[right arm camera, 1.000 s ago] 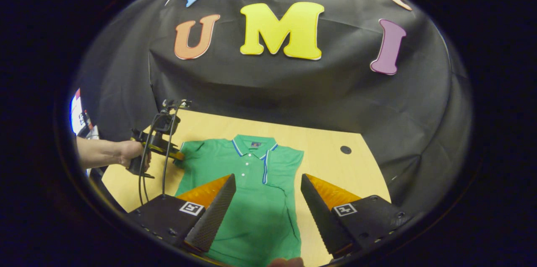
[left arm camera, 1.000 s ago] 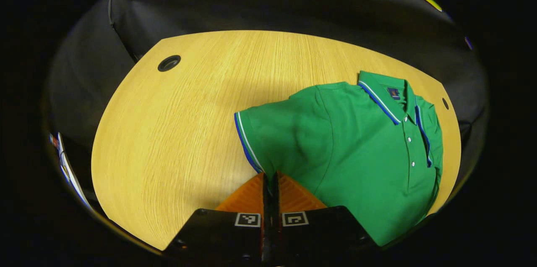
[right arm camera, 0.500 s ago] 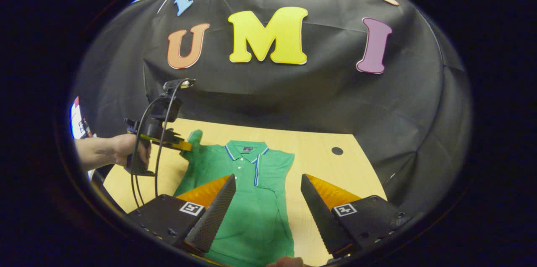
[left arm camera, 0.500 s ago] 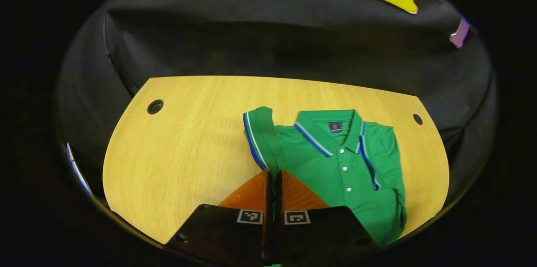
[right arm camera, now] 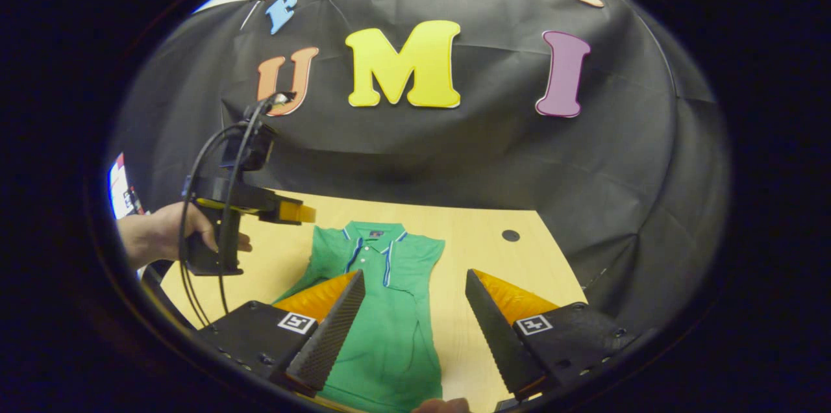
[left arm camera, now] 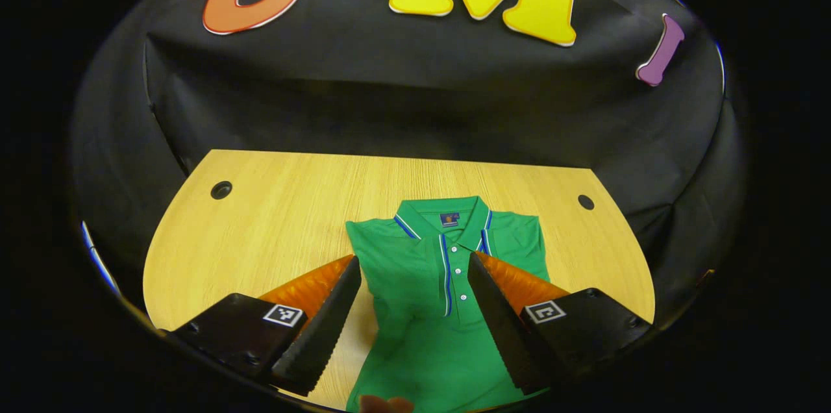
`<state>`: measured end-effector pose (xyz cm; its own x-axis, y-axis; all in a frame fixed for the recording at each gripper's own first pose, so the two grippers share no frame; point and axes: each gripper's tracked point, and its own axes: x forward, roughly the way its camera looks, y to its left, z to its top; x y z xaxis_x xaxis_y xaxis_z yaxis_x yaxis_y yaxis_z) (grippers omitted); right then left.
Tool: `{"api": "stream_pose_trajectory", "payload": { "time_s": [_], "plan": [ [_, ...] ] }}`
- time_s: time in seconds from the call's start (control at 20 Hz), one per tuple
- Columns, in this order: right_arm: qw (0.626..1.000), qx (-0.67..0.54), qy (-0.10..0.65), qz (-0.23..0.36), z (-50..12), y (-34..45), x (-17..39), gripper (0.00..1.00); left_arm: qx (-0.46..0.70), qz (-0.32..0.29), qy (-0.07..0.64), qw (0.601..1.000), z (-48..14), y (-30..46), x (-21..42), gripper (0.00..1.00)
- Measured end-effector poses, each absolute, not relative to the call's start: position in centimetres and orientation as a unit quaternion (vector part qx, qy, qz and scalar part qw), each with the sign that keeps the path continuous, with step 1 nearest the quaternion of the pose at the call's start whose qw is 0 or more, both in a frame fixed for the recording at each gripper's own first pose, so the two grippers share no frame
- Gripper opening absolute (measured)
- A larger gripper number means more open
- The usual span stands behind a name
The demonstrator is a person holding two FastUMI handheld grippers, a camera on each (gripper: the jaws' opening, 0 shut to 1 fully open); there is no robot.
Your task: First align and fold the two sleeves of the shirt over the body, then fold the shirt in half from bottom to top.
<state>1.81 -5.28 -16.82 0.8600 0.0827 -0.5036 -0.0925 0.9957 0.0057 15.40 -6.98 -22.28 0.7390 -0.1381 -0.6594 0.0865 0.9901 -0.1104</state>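
Right gripper view, hand [right arm camera: 159, 234] holding left tool [right arm camera: 295, 212] raised above shirt [right arm camera: 383, 309]

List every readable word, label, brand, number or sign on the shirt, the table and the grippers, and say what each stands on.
Neck tag inside the collar of the green shirt: a small dark patch with a mark on it, too small to read.
Square black-and-white marker on each finger block of the left gripper and of the right gripper: coded patterns, no letters or numbers.
Wooden table: no writing.
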Motion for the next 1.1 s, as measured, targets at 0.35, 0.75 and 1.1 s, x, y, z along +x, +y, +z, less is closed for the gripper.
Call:
{"api": "stream_pose_trajectory", "payload": {
  "time_s": [0.35, 0.75, 1.1],
  "plan": [
    [0.97, -0.024, 0.23, 0.073, -14.6, -4.1, -0.2, 0.96, -0.044, -0.036, 0.275, 0.96, -15.4, -4.3, 8.1, 1.0],
    [0.962, -0.041, 0.258, 0.075, -16.9, -5.0, -5.3, 0.96, -0.038, -0.056, 0.263, 0.963, -17.4, -1.6, -2.0, 1.0],
    [0.94, -0.046, 0.327, 0.082, -23.4, -5.7, -10.2, 0.96, -0.024, -0.056, 0.328, 0.943, -23.0, 0.2, -9.7, 1.0]
  ]
}}
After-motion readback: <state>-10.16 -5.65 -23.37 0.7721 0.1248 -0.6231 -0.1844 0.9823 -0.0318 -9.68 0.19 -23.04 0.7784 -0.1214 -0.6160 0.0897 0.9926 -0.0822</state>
